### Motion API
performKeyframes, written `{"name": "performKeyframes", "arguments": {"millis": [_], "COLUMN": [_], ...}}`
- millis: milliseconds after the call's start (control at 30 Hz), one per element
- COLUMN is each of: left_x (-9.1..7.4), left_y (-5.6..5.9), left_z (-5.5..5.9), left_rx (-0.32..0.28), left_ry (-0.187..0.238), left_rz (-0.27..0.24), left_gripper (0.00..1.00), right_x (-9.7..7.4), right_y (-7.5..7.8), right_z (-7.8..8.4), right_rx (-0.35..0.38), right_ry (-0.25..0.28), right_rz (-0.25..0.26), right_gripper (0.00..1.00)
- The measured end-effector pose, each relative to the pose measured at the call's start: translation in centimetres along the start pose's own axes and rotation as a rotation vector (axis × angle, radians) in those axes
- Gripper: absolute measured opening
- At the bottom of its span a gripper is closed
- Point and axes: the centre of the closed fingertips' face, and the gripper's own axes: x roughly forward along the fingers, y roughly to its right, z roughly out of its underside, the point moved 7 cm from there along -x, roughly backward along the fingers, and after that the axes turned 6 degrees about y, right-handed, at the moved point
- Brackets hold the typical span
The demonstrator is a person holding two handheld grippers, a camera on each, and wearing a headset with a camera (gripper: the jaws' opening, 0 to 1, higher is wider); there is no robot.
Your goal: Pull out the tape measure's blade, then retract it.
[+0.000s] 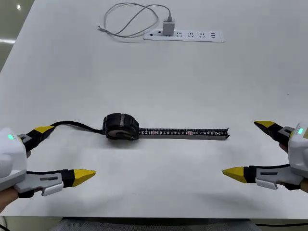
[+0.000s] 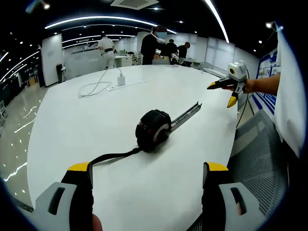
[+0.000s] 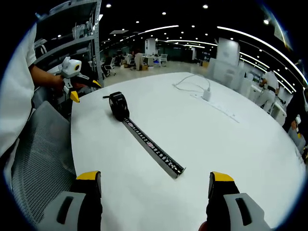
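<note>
A broad white tabletop (image 1: 72,72) is spreading across the head view, carrying everything in the scene.

The left gripper (image 1: 71,151), grey-bodied with black jaws ending in yellow tips, is hovering low at the near left edge. Its jaws are standing wide apart, released and gripping nothing. Its own view is showing the same spread (image 2: 147,168), with bare table between the tips. The matching right gripper (image 1: 241,147) is hovering at the near right edge, likewise released and empty, as its own view is confirming (image 3: 155,176). Each gripper is also appearing in the other's view, held in a hand across the table (image 2: 221,95) (image 3: 86,91).

A long white power strip (image 1: 192,35) is lying at the far side, with a white charger block (image 1: 169,26) plugged into it and a thin white cable (image 1: 127,19) looping beside it.

The round black tape measure case (image 1: 121,127) is sitting on the table between the grippers, nearer the left one. Its dark, numbered blade (image 1: 183,132) is lying pulled out flat toward the right gripper, the end hook resting well short of the right jaws (image 3: 151,144).

A thin black wrist strap (image 1: 74,125) is trailing from the case toward the left gripper's far jaw; I cannot tell whether it is touching.
</note>
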Motion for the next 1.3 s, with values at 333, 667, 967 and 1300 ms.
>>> {"name": "performKeyframes", "arguments": {"millis": [333, 667, 967, 1300], "left_x": [-1.3, -1.6, -1.5, -1.5], "left_y": [0.7, 1.7, 2.1, 2.1], "left_z": [1.1, 2.3, 2.8, 2.8], "left_rx": [-0.031, -0.074, -0.092, -0.096], "left_ry": [-0.007, -0.009, -0.009, -0.007], "left_rz": [-0.008, -0.013, -0.015, -0.016], "left_gripper": [0.94, 0.95, 0.95, 0.95], "right_x": [-1.3, -1.7, -1.4, -1.3], "right_y": [-0.9, -1.5, -1.7, -1.9], "right_z": [1.1, 2.8, 3.1, 3.2], "right_rx": [0.031, 0.068, 0.084, 0.081], "right_ry": [0.009, 0.008, 0.010, 0.005], "right_rz": [0.014, 0.031, 0.028, 0.020], "right_gripper": [0.92, 0.92, 0.92, 0.91]}}
